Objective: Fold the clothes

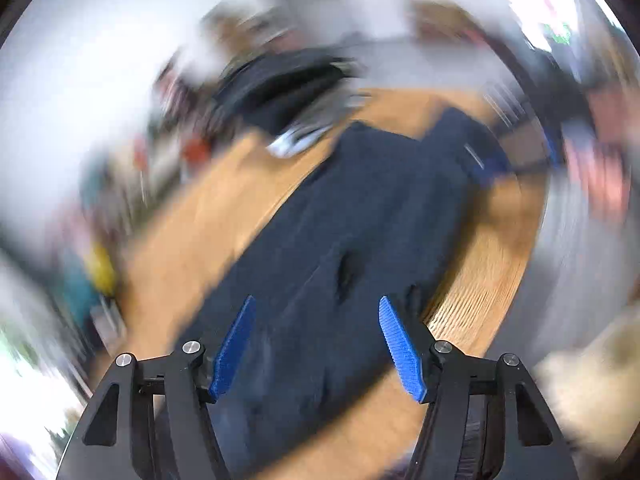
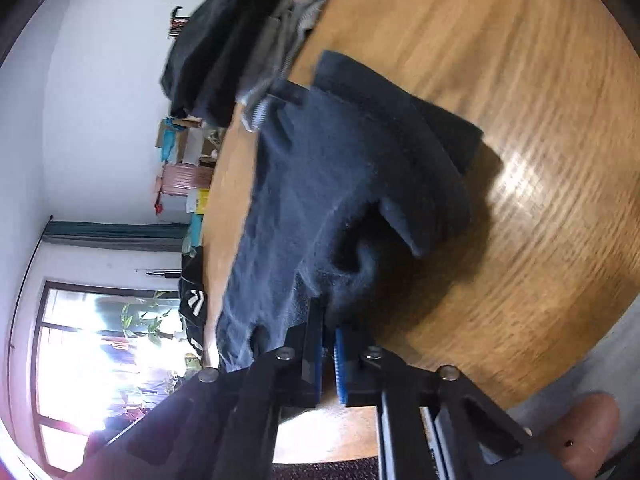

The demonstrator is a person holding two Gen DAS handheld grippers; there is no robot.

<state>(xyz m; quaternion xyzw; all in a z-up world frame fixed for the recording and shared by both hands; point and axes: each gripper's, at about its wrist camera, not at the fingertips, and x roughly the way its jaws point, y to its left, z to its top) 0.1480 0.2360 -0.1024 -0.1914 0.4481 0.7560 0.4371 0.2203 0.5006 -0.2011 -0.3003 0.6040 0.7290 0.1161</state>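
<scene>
A dark navy garment [image 1: 360,216] lies stretched out on the wooden table [image 1: 208,216]; the left wrist view is heavily blurred. My left gripper [image 1: 318,344] is open, its blue pads [image 1: 236,348] apart above the near end of the garment, holding nothing. In the right wrist view the same navy garment [image 2: 320,200] lies partly folded, one side lifted and curled over. My right gripper [image 2: 329,356] is shut on the garment's near edge, which is pinched between the blue pads [image 2: 342,364].
A pile of dark and grey striped clothes [image 2: 240,52] sits at the far end of the table [image 2: 500,80]; it also shows in the left wrist view [image 1: 288,92]. Room clutter and a bright window [image 2: 104,360] lie beyond the table edge.
</scene>
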